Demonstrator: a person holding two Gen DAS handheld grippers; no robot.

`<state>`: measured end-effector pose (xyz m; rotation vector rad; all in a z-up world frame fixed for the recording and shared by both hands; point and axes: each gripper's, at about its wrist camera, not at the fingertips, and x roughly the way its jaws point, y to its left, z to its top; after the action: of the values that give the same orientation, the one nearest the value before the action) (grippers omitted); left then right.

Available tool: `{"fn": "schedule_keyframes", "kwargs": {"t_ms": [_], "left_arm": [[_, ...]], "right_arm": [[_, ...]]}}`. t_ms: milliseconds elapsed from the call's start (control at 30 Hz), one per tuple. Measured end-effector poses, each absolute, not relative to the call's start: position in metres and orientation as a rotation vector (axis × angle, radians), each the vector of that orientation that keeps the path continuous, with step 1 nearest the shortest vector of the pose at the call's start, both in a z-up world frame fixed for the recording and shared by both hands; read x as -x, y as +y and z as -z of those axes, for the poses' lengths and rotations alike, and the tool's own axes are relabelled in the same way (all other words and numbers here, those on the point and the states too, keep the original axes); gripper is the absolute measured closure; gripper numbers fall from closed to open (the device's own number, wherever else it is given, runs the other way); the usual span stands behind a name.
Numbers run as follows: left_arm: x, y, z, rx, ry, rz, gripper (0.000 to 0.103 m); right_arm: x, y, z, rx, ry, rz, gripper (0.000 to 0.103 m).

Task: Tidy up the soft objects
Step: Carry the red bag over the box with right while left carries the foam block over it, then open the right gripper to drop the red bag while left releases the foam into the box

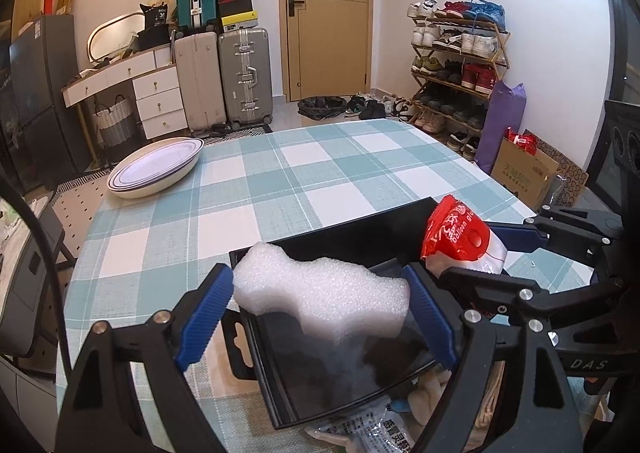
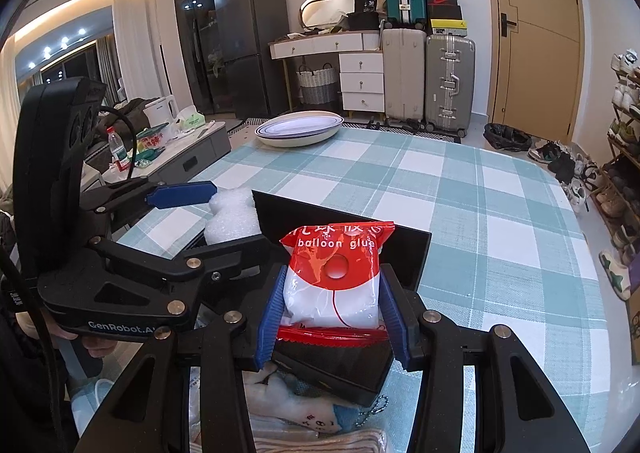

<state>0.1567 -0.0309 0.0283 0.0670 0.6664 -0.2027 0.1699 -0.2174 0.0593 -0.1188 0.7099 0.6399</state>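
My left gripper (image 1: pixel 320 313) is shut on a white foam piece (image 1: pixel 320 297) and holds it over the black open box (image 1: pixel 340 237) on the checked tablecloth. My right gripper (image 2: pixel 332 317) is shut on a red and white "balloon glue" packet (image 2: pixel 334 277) above the same box (image 2: pixel 344 221). In the left wrist view the packet (image 1: pixel 460 237) and the right gripper (image 1: pixel 496 253) show at the right. In the right wrist view the foam (image 2: pixel 234 221) and the left gripper (image 2: pixel 208 213) show at the left. A plush toy, a folded cloth and a plastic packet (image 2: pixel 304 425) lie near the box's front.
A stack of white oval plates (image 1: pixel 156 169) sits at the table's far left corner. Suitcases (image 1: pixel 224 77), a white drawer desk and a shoe rack (image 1: pixel 456 65) stand beyond the table. A cardboard box (image 1: pixel 520 173) stands on the floor to the right.
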Motion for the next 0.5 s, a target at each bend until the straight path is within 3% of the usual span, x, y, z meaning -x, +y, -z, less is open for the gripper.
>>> {"fn": "schedule_keyframes", "kwargs": {"t_ms": [333, 400, 467, 500], "left_arm": [[-0.160, -0.034, -0.025, -0.062, 0.668, 0.210, 0.015], [-0.158, -0.034, -0.026, -0.065, 0.666, 0.209, 0.014], [-0.156, -0.034, -0.028, -0.066, 0.663, 0.212, 0.012], [-0.155, -0.034, -0.029, -0.067, 0.662, 0.214, 0.011]], "right_arm": [[-0.174, -0.220, -0.053, 0.142, 0.705, -0.619, 0.054], [-0.173, -0.223, -0.054, 0.140, 0.700, -0.610, 0.046], [-0.171, -0.227, -0.056, 0.132, 0.688, -0.596, 0.029], [-0.169, -0.231, -0.058, 0.121, 0.679, -0.589, 0.026]]}}
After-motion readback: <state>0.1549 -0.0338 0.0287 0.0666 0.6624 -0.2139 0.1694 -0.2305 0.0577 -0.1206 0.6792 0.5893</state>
